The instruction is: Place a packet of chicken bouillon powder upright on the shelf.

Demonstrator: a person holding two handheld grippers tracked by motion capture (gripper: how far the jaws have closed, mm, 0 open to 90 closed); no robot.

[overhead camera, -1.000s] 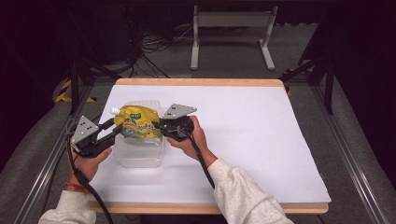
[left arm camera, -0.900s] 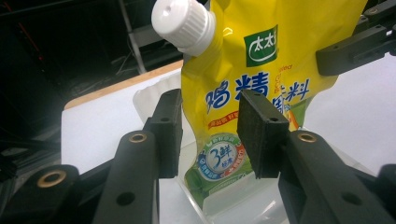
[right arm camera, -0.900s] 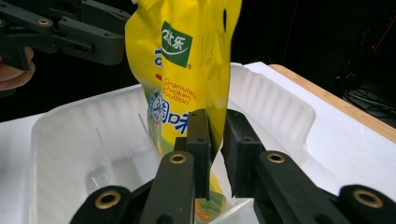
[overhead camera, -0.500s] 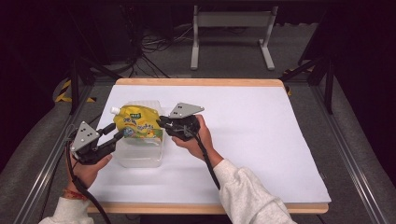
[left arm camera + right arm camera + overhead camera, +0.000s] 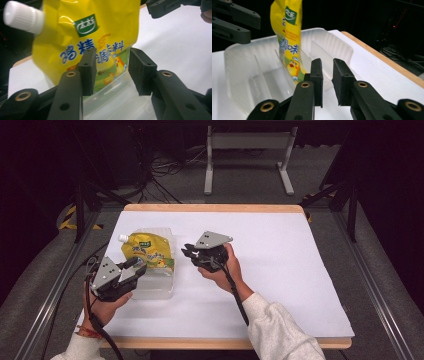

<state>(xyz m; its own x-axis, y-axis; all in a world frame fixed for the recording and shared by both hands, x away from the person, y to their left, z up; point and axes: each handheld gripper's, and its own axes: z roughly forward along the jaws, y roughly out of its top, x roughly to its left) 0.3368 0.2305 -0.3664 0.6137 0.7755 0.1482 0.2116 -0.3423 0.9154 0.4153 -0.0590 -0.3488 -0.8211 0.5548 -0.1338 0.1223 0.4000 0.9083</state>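
From above, a clear plastic tray [image 5: 156, 287] sits on the white worktop [image 5: 280, 270] near its left edge, and a yellow pouch [image 5: 146, 252] with a white cap [image 5: 122, 238] stands in it, leaning toward the far left corner. The left gripper [image 5: 136, 265] hangs at the tray's near left side, its jaws parted and empty beside the pouch. The right gripper [image 5: 187, 253] is held over bare worktop just right of the tray, clear of it, holding nothing. Along the left gripper [image 5: 111, 72], the jaws stand a fair way apart with the pouch [image 5: 87, 40] behind them, untouched, its cap [image 5: 23, 16] at the upper left and the tray's [image 5: 120, 100] clear wall below. Along the right gripper [image 5: 327, 75], the jaws are narrowly open on air; the pouch [image 5: 287, 37] stands upright against a divider inside the tray [image 5: 239, 65], and the table's wooden edge [image 5: 382, 58] runs along the right.
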